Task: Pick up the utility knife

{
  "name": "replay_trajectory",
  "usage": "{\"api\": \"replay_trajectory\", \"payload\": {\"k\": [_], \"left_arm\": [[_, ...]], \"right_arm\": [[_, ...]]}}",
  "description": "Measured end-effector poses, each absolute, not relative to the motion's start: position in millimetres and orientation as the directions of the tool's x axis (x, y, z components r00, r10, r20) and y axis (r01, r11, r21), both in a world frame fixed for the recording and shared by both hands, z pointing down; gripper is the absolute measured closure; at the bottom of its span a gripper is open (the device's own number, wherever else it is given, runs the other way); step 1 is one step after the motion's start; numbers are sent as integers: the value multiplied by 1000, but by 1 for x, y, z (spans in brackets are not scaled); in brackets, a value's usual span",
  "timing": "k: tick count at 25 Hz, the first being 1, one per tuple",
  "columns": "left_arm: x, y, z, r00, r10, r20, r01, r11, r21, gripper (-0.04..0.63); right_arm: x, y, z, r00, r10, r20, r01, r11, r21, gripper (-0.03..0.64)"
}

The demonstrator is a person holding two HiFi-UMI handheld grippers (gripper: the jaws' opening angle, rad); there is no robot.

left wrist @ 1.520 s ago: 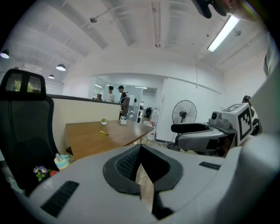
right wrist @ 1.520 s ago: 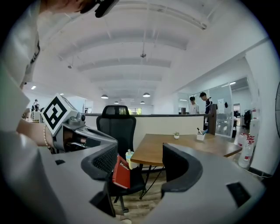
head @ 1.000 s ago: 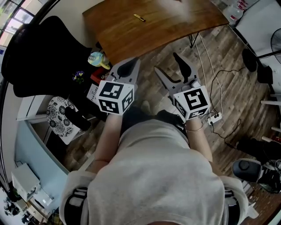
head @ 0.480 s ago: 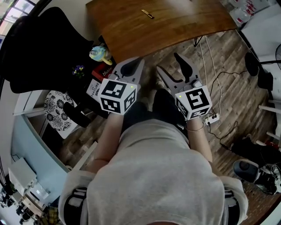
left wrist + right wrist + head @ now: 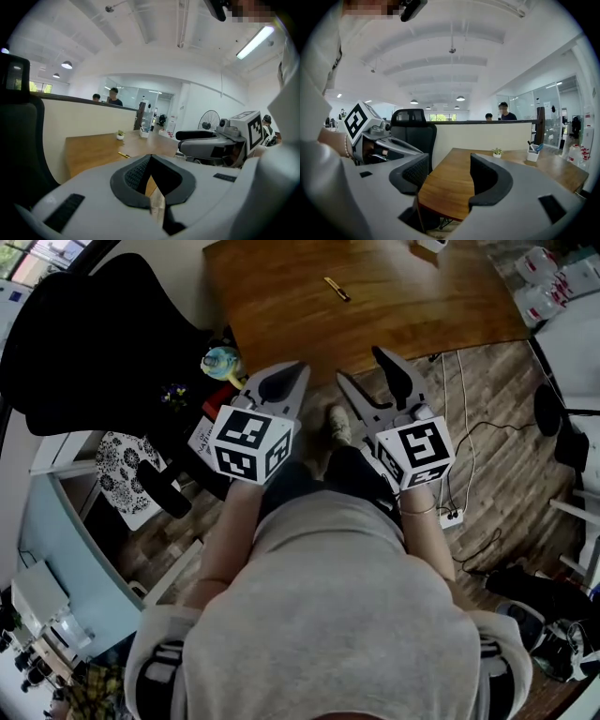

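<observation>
The utility knife [image 5: 337, 289], slim and yellow with black, lies on the wooden table [image 5: 394, 306] at the top of the head view. It shows small on the tabletop in the left gripper view [image 5: 123, 155]. Both grippers hover over the floor short of the table's near edge. My left gripper [image 5: 279, 382] is shut and empty, its pads meeting [image 5: 150, 163]. My right gripper [image 5: 364, 371] stands open with only air between its pads [image 5: 450, 174], and its jaws have just been closing a little. The knife is not seen in the right gripper view.
A black office chair [image 5: 94, 343] stands left of the table. A small toy [image 5: 222, 362] and books lie beside it. Cables [image 5: 466, 418] and a power strip [image 5: 451, 517] cross the floor at right. A potted plant [image 5: 497, 153] and pen holder [image 5: 532, 153] sit far back on the table.
Both grippers have moved forward toward the table, so the table and knife sit lower and nearer in the head view. The right jaws stand slightly narrower.
</observation>
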State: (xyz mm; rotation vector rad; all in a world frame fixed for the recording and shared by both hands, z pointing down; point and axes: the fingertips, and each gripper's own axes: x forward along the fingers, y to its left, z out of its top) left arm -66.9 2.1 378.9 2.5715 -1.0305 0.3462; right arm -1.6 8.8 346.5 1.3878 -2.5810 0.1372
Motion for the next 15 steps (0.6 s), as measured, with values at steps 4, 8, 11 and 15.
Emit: {"api": "replay_trajectory", "payload": {"k": [4,8,11,15], "left_arm": [[-57,-28,379,690,-634,350,-719,-657,227,580],[-44,-60,370,665,-661,348,-743,-635,211,580],[-37,-82,366,641,-684,349,-764,-614,199,580],[-31,-108,366,608,-714,347,-792,-579,196,580]], "right_arm": [[6,-26,345,-569,-791,224,-809,587,19,345],[19,-62,337,-603,-769,215,-783,622,30,345],[27,-87,333,-622,-755,209,-766,642,36,345],[35,-114,331,-652,-732,198,-741,670,40,347]]}}
